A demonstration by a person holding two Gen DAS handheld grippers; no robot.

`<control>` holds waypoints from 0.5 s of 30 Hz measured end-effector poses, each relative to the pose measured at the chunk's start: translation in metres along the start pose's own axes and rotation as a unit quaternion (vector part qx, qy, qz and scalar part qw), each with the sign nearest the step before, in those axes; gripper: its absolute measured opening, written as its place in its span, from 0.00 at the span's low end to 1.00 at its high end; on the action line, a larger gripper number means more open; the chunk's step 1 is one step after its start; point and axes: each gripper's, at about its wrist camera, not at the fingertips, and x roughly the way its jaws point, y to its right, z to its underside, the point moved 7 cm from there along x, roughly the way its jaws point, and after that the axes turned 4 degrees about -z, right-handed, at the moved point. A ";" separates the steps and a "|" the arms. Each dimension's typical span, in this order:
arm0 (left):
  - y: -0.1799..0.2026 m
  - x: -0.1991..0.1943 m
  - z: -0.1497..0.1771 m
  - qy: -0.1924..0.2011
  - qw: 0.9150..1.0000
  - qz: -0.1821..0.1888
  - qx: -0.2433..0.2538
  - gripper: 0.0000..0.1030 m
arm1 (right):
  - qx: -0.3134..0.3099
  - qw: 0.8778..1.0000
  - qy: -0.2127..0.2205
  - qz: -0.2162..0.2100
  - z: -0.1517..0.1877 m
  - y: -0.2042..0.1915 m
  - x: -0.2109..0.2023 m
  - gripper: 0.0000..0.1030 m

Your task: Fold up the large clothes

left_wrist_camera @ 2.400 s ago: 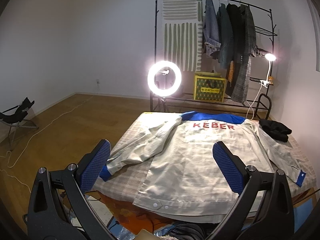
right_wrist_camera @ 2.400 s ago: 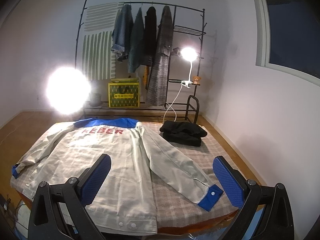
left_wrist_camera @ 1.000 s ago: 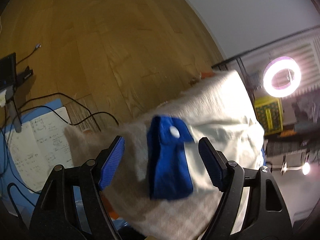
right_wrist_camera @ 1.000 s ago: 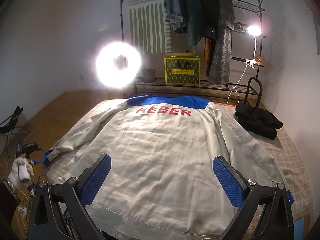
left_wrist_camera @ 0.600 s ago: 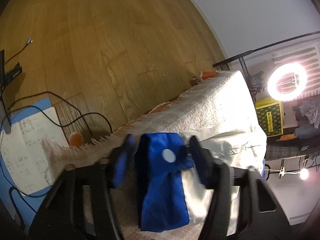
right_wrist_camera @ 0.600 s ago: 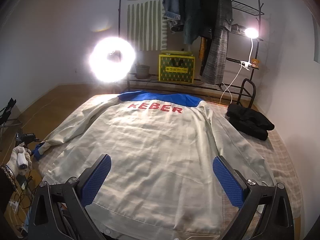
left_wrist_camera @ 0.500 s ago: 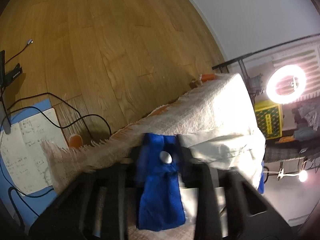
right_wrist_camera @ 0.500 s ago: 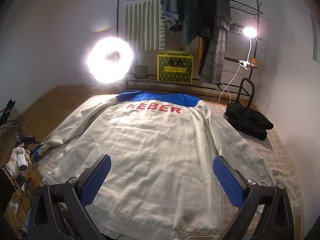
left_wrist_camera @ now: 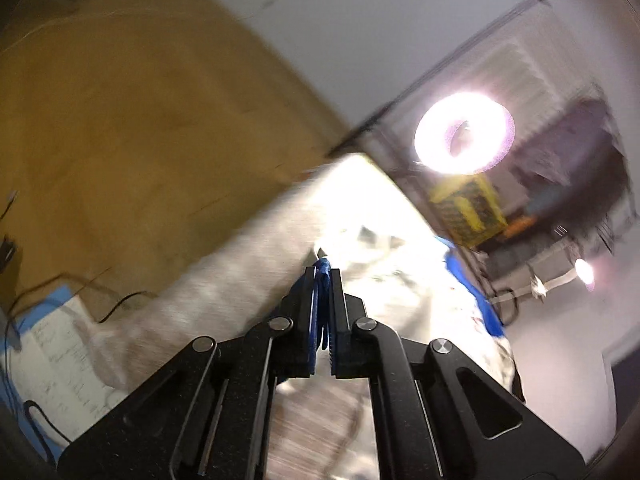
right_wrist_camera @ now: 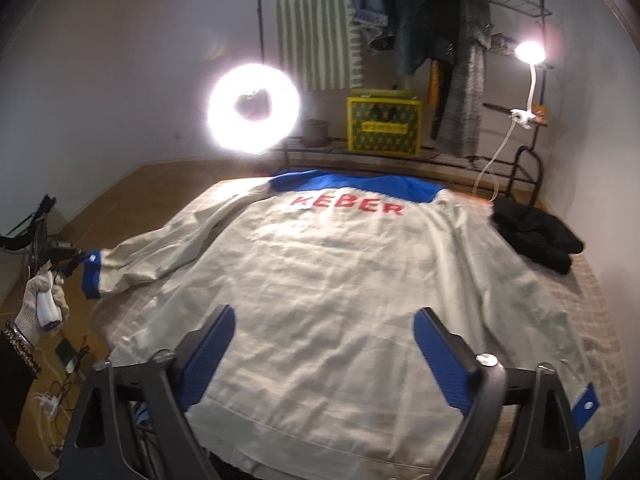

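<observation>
A pale jacket (right_wrist_camera: pixel 340 280) with a blue collar and red KEBER lettering lies back-up on the bed. My left gripper (left_wrist_camera: pixel 323 276) is shut on the blue cuff (left_wrist_camera: pixel 320 308) of its left sleeve, held above the bed's edge. The right wrist view shows that cuff (right_wrist_camera: pixel 91 274) raised at the far left, beside a gloved hand (right_wrist_camera: pixel 42 304). My right gripper (right_wrist_camera: pixel 322 316) hovers over the jacket's lower back near the hem. Its jaws are closing, and the pads touch no cloth. The other blue cuff (right_wrist_camera: pixel 586 404) lies at the bed's right edge.
A folded black garment (right_wrist_camera: pixel 536 236) lies on the checked bed cover (right_wrist_camera: pixel 592 304) at the far right. Behind the bed stand a ring light (right_wrist_camera: pixel 254 108), a yellow box (right_wrist_camera: pixel 383 126) and a clothes rack (right_wrist_camera: pixel 420 20). Cables and papers (left_wrist_camera: pixel 60 352) lie on the wooden floor left of the bed.
My left gripper closed on the blue cuff and lifted it, rolling as it rose. The right gripper's jaws have narrowed and it sits slightly lower over the jacket.
</observation>
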 end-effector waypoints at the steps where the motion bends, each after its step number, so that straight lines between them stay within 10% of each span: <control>1: 0.017 -0.007 0.004 0.003 1.000 0.010 0.017 0.01 | 0.003 1.000 -0.004 -0.009 0.001 -0.002 0.004 0.77; 7: 0.106 -0.044 0.056 0.000 0.990 0.063 0.124 0.01 | 0.023 0.997 -0.045 -0.062 0.006 -0.011 0.036 0.40; 15: 0.160 -0.069 0.188 -0.067 0.960 0.083 0.260 0.01 | 0.028 0.990 -0.070 -0.122 -0.009 -0.018 0.087 0.36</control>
